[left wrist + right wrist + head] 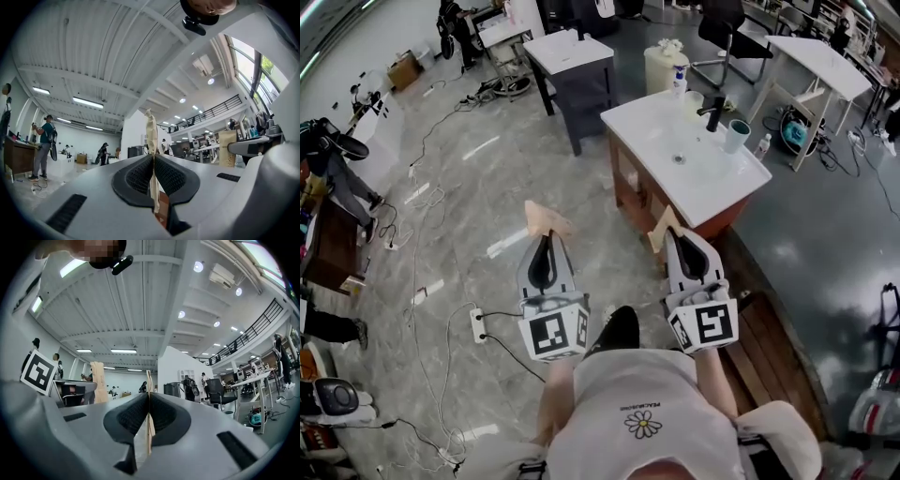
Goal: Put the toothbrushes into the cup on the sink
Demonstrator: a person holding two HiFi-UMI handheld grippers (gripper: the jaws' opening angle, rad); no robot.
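two grey handheld claws, left gripper (pixel 547 223) and right gripper (pixel 666 236), jaws pressed together, empty; white-and-teal cup (pixel 736 135) ahead at far-right edge of white rectangular sink (pixel 630 118), nearer the right; toothbrushes unseen.

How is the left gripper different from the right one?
The left gripper hangs over bare grey floor; the right gripper is nearer the sink. The left cube and right cube show different black patterns. Both grippers are shut, tan pads together, holding nothing.
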